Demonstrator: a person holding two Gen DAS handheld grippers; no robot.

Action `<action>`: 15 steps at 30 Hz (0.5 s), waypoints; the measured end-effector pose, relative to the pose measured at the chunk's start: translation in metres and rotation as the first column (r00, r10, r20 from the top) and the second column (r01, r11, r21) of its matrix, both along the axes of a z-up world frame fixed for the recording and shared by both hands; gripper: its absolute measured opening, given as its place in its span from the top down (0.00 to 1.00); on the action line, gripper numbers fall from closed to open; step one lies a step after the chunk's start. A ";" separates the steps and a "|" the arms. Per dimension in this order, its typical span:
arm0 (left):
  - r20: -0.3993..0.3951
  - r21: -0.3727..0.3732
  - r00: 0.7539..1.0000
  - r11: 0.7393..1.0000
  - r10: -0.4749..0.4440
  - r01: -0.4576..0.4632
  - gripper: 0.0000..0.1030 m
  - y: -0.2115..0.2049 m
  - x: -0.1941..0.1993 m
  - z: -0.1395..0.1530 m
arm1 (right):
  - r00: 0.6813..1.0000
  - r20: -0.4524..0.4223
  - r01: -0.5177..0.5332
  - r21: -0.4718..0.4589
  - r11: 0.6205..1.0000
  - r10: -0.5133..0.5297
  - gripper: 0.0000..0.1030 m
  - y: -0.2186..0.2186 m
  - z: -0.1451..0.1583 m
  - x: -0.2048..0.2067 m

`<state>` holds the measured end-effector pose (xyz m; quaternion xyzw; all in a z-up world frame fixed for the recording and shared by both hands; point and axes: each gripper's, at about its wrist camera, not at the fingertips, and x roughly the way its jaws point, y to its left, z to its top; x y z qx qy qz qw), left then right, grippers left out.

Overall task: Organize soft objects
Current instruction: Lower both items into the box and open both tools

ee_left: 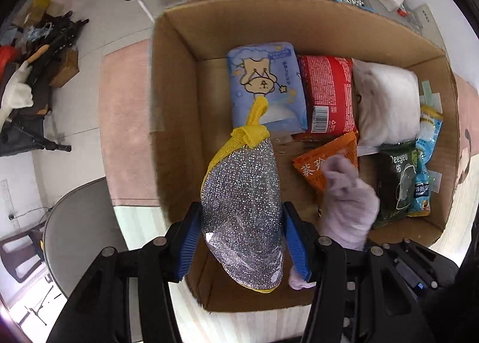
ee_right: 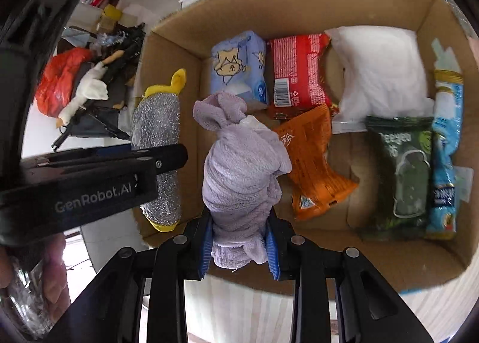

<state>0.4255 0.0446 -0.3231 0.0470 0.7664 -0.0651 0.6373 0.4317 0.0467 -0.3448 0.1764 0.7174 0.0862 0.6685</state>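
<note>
An open cardboard box (ee_left: 179, 73) lies below both grippers. My left gripper (ee_left: 242, 214) is shut on a glittery silver scouring pad (ee_left: 242, 193) with yellow trim, which hangs over the box's near left corner. Beside it on the right, my right gripper (ee_right: 239, 217) is shut on a bundled lilac towel (ee_right: 242, 169) above the box (ee_right: 269, 4). The towel (ee_left: 350, 205) and the scouring pad (ee_right: 155, 124) each show in the other view too. In the box lie a blue tissue pack (ee_left: 266, 85), a red pack (ee_left: 329, 94), a white soft bag (ee_left: 389, 103) and an orange packet (ee_left: 317, 160).
A green wipes pack (ee_left: 398, 184) and a blue packet (ee_left: 425, 169) lie along the box's right wall. The box sits on a pink mat (ee_left: 125, 121). Clutter with a white plush toy (ee_left: 15, 94) is piled on the floor at left. Clothes and bags crowd behind the box.
</note>
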 end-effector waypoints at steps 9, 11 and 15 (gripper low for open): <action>-0.020 0.011 1.000 1.000 -0.001 0.002 0.38 0.005 -0.003 -0.013 | 0.997 -0.065 -0.044 -0.048 0.998 0.041 0.24 0.007 -0.032 0.016; -0.002 0.016 1.000 1.000 -0.001 0.001 0.38 0.007 -0.004 -0.010 | 0.997 -0.067 -0.036 -0.057 0.998 0.032 0.24 0.002 -0.031 0.016; 0.019 0.003 1.000 1.000 0.009 -0.009 0.27 0.012 -0.007 -0.001 | 0.998 -0.050 -0.029 -0.092 0.995 0.024 0.24 -0.007 -0.021 0.015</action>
